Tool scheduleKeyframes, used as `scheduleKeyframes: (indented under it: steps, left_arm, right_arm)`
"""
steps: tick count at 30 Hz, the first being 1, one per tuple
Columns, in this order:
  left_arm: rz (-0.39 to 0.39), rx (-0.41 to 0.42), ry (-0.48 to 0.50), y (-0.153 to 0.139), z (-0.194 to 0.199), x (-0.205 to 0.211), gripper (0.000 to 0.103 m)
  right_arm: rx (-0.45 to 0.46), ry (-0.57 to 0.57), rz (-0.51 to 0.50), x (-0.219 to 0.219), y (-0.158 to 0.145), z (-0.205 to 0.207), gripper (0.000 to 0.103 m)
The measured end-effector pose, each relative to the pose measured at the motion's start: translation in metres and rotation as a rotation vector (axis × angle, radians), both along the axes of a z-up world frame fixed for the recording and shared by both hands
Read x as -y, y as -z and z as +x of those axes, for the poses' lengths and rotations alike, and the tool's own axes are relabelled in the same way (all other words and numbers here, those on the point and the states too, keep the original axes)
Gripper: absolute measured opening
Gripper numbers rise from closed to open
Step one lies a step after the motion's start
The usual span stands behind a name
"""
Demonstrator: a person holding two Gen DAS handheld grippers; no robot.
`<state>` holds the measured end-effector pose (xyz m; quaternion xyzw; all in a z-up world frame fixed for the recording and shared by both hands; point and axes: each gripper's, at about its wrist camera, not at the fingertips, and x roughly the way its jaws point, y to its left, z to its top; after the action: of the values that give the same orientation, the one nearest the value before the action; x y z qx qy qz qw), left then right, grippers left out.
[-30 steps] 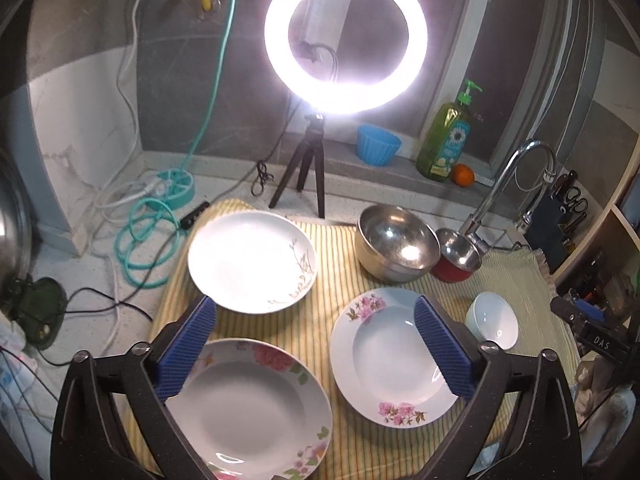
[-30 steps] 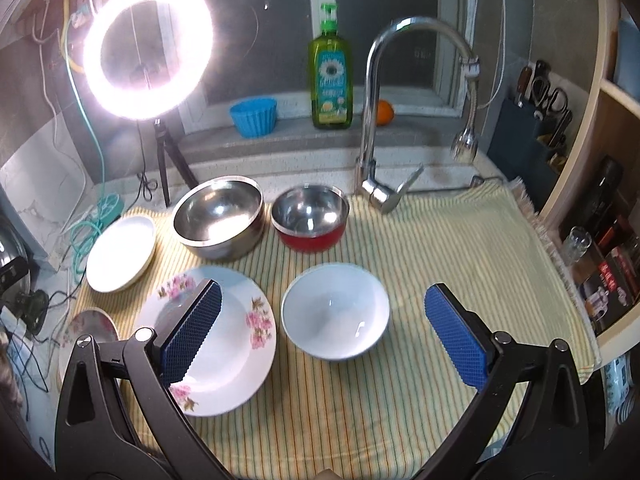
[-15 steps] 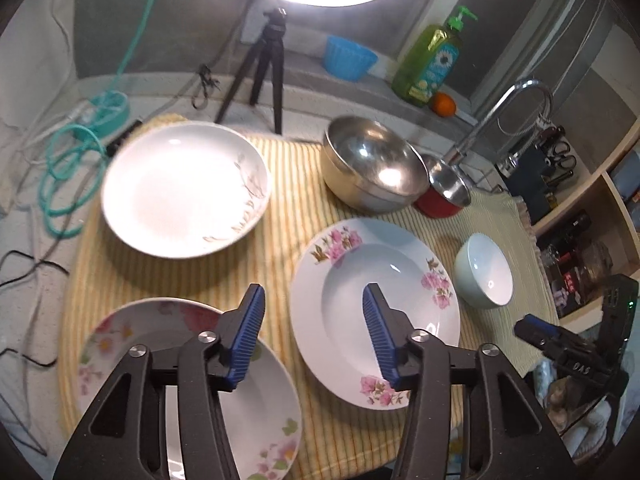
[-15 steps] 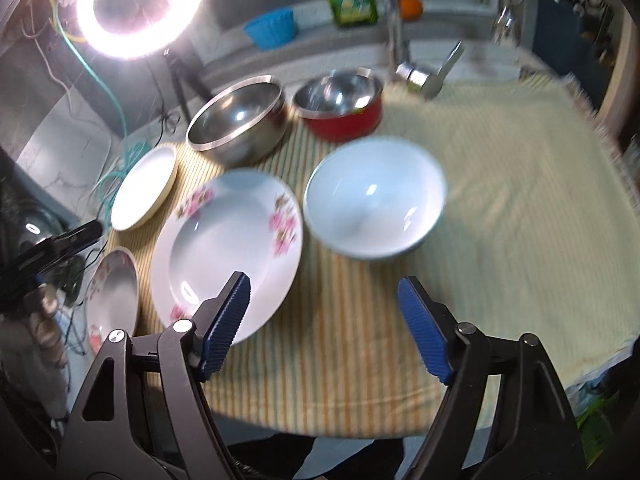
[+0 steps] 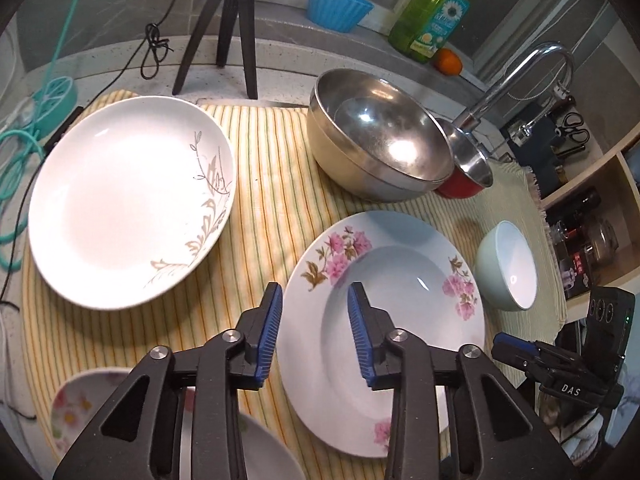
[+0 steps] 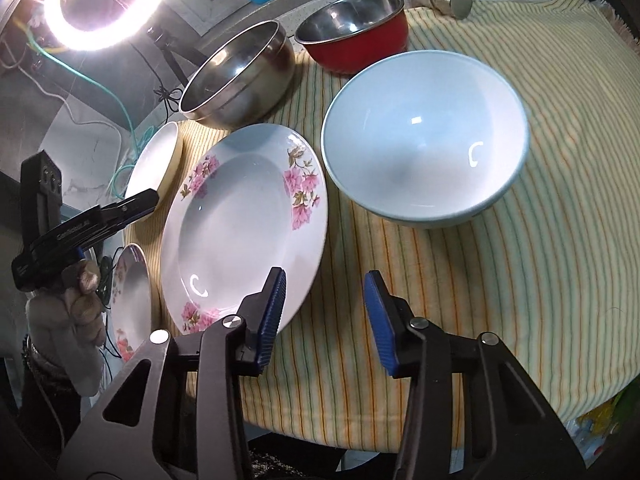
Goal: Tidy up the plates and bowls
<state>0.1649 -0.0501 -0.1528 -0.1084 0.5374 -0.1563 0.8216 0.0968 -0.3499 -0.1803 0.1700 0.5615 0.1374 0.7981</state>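
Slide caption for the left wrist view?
Left gripper, jaws just closing, straddles the rim of the pink-flowered plate on the striped cloth.

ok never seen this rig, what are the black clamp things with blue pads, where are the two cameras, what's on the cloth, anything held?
No robot arm here: a person holds a two-finger gripper in each hand, and each gripper carries a fisheye camera that looks forward along its fingers.

In the left wrist view, the left gripper straddles the rim of the pink-flowered plate. Its jaws have just been closing, but the pads do not press on the rim yet.

In the right wrist view, the right gripper has also just been closing, with only striped cloth between its pads. The person's other hand shows at the left edge.

On the cloth: that plate, a pale blue bowl, a steel bowl, a red bowl, a white plate with gold sprigs and another flowered plate.

Nothing is held.
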Motion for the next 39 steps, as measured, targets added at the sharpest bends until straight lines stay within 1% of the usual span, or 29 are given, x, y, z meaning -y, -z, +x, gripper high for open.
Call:
scheduleKeyframes:
  steps: [2, 5, 11, 13, 17, 21, 25, 28, 31, 39]
  left_arm:
    - [0.000, -0.016, 0.005, 0.004, 0.005, 0.000, 0.027]
    - [-0.004, -0.044, 0.016, 0.012, 0.013, 0.000, 0.027]
    - [-0.023, -0.080, 0.019, 0.023, 0.018, -0.003, 0.027]
    - [-0.033, -0.090, 0.020, 0.025, 0.019, -0.005, 0.020]
    - [-0.044, -0.100, 0.020, 0.027, 0.020, -0.006, 0.019]
    - [-0.052, -0.103, 0.019, 0.027, 0.021, -0.007, 0.019]
    - [-0.046, -0.101, 0.022, 0.027, 0.021, -0.006, 0.019]
    - [-0.036, -0.097, 0.024, 0.026, 0.021, -0.004, 0.019]
    - [-0.028, -0.095, 0.026, 0.026, 0.019, -0.002, 0.020]
    - [-0.021, -0.097, 0.023, 0.025, 0.007, 0.004, 0.020]
  right_arm:
    - [-0.014, -0.008, 0.005, -0.002, 0.004, 0.004, 0.036]
    - [-0.033, -0.010, 0.014, 0.001, 0.007, 0.004, 0.033]
    - [-0.066, -0.001, 0.064, 0.004, 0.015, 0.008, 0.030]
    - [-0.066, -0.001, 0.065, 0.004, 0.015, 0.009, 0.029]
    - [-0.076, -0.009, 0.084, 0.003, 0.016, 0.011, 0.026]
    - [-0.074, -0.024, 0.107, 0.000, 0.017, 0.015, 0.016]
    - [-0.061, -0.043, 0.090, -0.002, 0.016, 0.013, 0.016]
    - [-0.069, -0.044, 0.098, 0.002, 0.016, 0.010, 0.016]
    - [-0.067, -0.054, 0.080, 0.001, 0.013, 0.008, 0.016]
    - [-0.088, -0.061, 0.077, 0.001, 0.014, 0.005, 0.016]
